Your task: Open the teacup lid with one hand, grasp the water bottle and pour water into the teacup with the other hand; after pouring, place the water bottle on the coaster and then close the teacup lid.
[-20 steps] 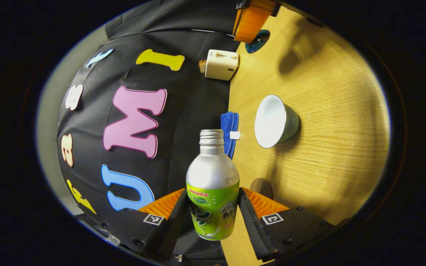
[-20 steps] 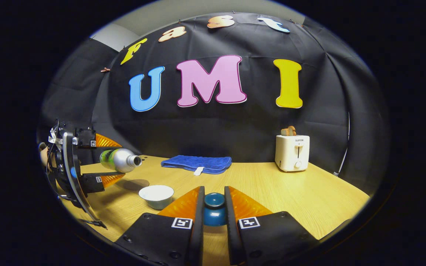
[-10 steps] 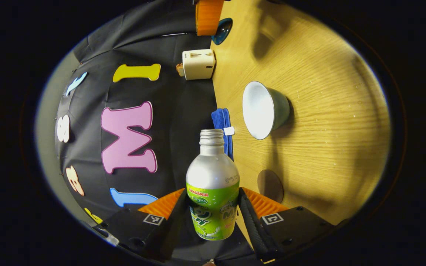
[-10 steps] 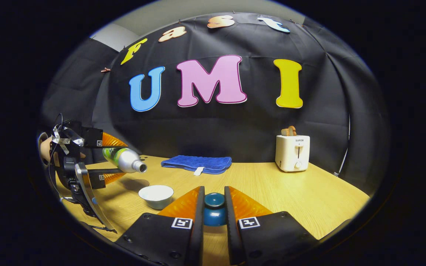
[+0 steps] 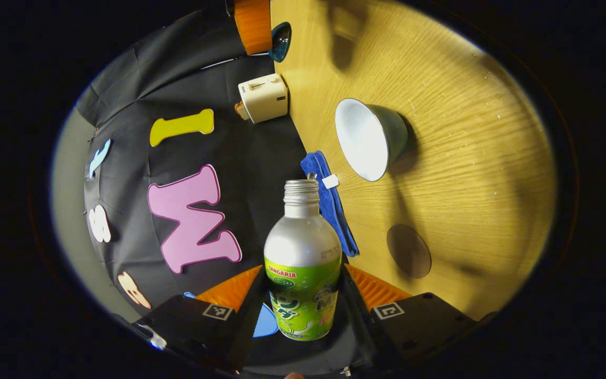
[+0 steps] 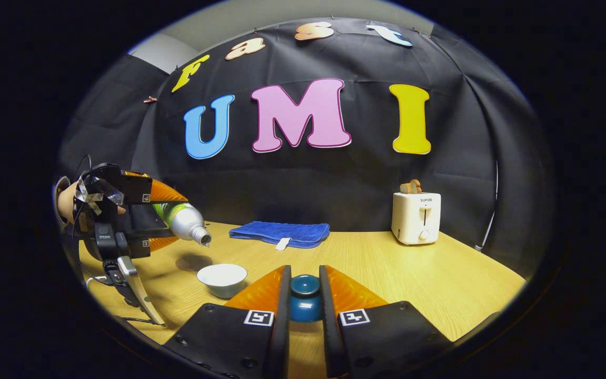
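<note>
Nearest in the right gripper view, the right gripper [image 6: 303,300] pinches the blue teacup lid [image 6: 304,297] above the wooden table [image 6: 440,273]. To the left, the left gripper [image 5: 303,295] clamps the tilted water bottle [image 5: 303,263], mouth seemingly over the open white teacup [image 6: 222,279]. The round coaster [image 6: 193,261] lies just behind; farther back, a blue towel [image 6: 282,233] and toaster [image 6: 415,217].

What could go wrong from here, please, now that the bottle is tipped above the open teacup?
1. In the right gripper view the water bottle's mouth sits up and to the left of the teacup, so the stream may hit the table.
2. The coaster lies close by and could get wet.
3. The right gripper holds the lid near the teacup; splashes might reach it.
</note>
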